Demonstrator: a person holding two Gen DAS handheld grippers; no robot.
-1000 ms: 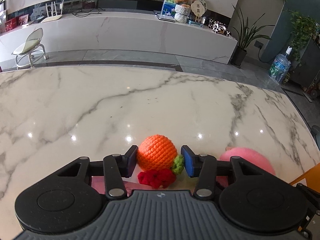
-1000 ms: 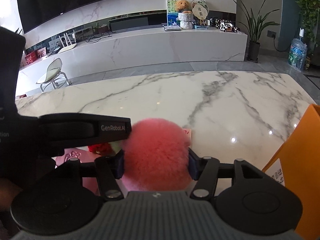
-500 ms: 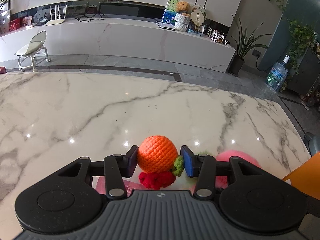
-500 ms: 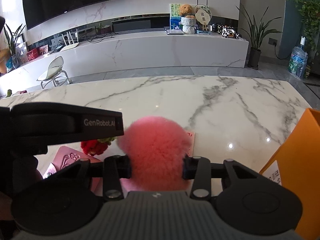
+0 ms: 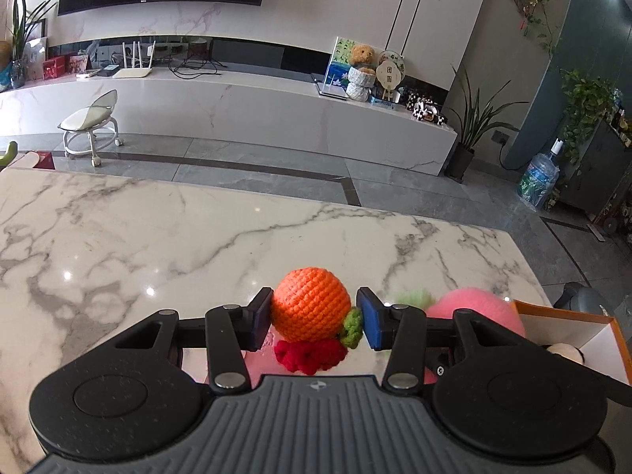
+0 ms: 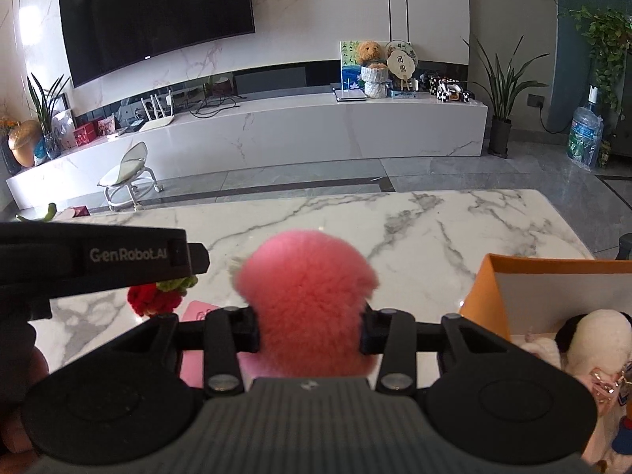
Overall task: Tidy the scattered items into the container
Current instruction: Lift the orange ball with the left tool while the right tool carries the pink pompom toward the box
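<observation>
Bright, even daylight fills both views. Small white glints dot the polished grey-veined white marble tabletop [image 5: 166,245]. Strong fisheye bending curves the long white marble wall bench [image 6: 276,130] and darkens the corners. The fuzzy pink pompom ball [image 6: 306,296] looks soft-edged.

Crocheted yarn orange [image 5: 311,303], fluffy pink pompom [image 6: 306,308], glossy marble table [image 5: 158,245], matt cardboard box [image 6: 484,296]

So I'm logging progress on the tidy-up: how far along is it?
Done: the orange box already holds a white plush. In hand: the left gripper is shut on the crocheted orange, the right gripper on the pink pompom; both are off the table, neither over the box. Left: drop both in, then collect the pink card.
</observation>
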